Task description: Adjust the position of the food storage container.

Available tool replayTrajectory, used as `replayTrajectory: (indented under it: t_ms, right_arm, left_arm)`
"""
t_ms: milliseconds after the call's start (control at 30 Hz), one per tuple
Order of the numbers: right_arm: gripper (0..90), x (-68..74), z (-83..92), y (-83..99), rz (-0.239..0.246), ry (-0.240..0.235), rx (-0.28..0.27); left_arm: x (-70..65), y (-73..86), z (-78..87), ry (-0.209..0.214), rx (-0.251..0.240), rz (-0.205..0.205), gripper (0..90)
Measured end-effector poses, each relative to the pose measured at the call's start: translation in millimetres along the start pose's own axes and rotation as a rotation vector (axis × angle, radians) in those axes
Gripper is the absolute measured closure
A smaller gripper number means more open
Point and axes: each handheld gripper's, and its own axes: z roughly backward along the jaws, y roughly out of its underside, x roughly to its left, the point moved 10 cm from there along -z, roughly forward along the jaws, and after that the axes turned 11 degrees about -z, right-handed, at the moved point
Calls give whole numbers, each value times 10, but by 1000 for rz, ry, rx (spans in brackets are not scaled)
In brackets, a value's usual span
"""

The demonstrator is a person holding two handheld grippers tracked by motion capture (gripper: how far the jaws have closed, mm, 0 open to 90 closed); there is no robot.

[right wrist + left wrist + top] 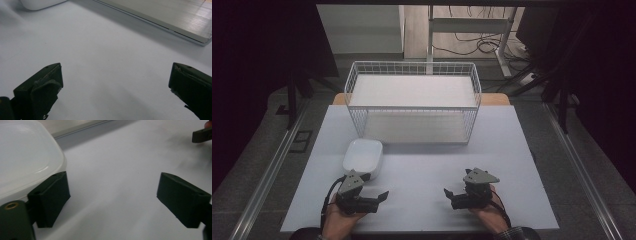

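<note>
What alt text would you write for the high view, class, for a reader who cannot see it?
A person's two hands rest a left gripper and a right gripper, both open, on a pale table. A white lidded container sits just beyond the left one, before a white wire basket.

- The high view is dim overall; the white table (pixel 422 165) is the brightest area, and the surroundings from 9 to 3 o'clock sink into near black.
- Soft shadows lie under the wire basket (pixel 412 100).
- In the left gripper view the white container (pixel 25 157) at 10 o'clock shows mild glare and is soft, out of focus.
- The right gripper view is grainy, with near parts blurred.
</note>
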Motion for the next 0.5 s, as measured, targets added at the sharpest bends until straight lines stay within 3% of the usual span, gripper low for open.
replayTrajectory:
  t_ms: [267,333,367,500]
  right_arm:
    - [0,-12,5,-7,1,8,-5]
    - [0,-13,6,-9,0,9,-6]
    - [0,-16,5,-6,1,11,-5]
    - [0,-15,4,2,9,9,1]
  left_arm:
    - [67,-35,94,-9,-20,36,375]
    - [84,-40,108,-14,-24,41,397]
    - [114,-52,139,-17,-31,50,472]
    - [188,-68,199,-39,-35,43,592]
